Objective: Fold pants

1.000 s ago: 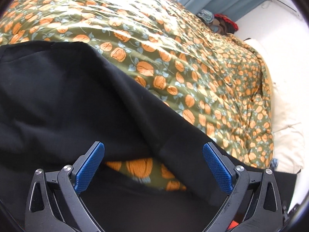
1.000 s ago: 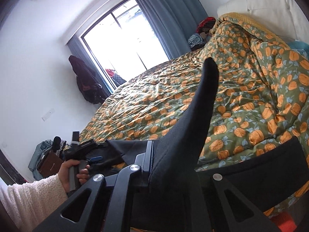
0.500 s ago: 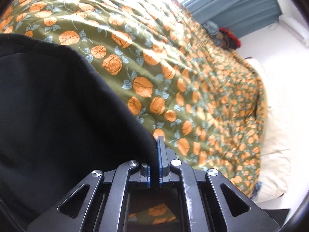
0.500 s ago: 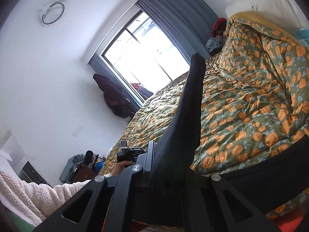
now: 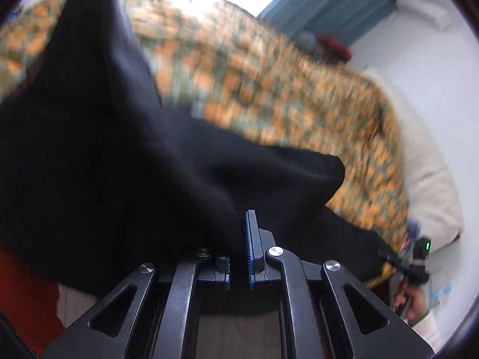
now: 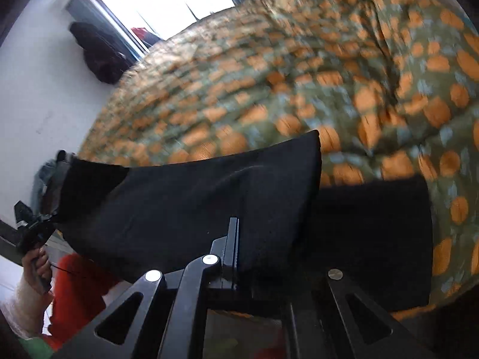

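Note:
The black pants (image 5: 125,161) hang stretched between my two grippers at the edge of the bed. My left gripper (image 5: 244,233) is shut on the black cloth, which drapes over its left finger and rises up and to the left. In the right wrist view the pants (image 6: 209,197) spread as a wide black panel, with a second layer (image 6: 371,239) lying on the quilt to the right. My right gripper (image 6: 239,239) is shut on the cloth, which covers its right finger. The other gripper and the hand holding it show at the left edge (image 6: 33,233).
A green quilt with orange pumpkins (image 6: 299,74) covers the bed, seen blurred in both views. A cream pillow (image 5: 431,185) lies at the right of the bed. A bright window (image 6: 161,3) with blue curtains (image 5: 329,3) is behind. Dark clothes hang on the wall (image 6: 98,56).
My left gripper closed on the pants' edge, then swung with the cloth, which now rises across its view. My right gripper tipped downward, and the pants went from an upright strip to a wide panel.

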Action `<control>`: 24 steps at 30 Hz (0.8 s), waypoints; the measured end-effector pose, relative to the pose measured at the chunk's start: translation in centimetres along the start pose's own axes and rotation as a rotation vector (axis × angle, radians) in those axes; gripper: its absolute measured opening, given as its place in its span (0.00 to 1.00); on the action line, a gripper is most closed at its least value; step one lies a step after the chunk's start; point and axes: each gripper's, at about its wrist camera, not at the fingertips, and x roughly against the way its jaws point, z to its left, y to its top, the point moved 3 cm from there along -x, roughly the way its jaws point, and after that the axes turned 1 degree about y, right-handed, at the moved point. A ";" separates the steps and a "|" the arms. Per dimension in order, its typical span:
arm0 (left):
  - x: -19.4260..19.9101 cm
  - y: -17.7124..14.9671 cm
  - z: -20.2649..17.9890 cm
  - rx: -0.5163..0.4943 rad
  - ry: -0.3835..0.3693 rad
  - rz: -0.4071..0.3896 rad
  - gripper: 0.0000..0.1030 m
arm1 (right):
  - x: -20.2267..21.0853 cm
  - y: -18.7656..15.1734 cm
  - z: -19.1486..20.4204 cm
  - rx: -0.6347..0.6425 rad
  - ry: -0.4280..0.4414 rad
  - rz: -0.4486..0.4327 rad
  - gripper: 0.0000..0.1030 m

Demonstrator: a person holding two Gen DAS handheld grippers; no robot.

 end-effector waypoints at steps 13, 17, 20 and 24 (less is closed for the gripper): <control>-2.7 -2.3 -0.5 -0.021 0.023 0.055 0.06 | 0.3 -4.2 -7.3 -0.331 0.157 -0.091 0.52; -2.8 -3.3 -1.4 -0.040 0.000 0.067 0.06 | 1.7 -5.4 -9.1 -0.402 0.071 -0.148 0.08; -3.6 -4.3 -3.2 -0.102 -0.014 0.098 0.06 | 3.5 -5.8 -9.5 -0.410 -0.081 -0.197 0.08; -5.1 -6.1 -4.7 -0.156 -0.012 0.152 0.06 | 4.4 -6.0 -10.4 -0.422 -0.267 -0.209 0.08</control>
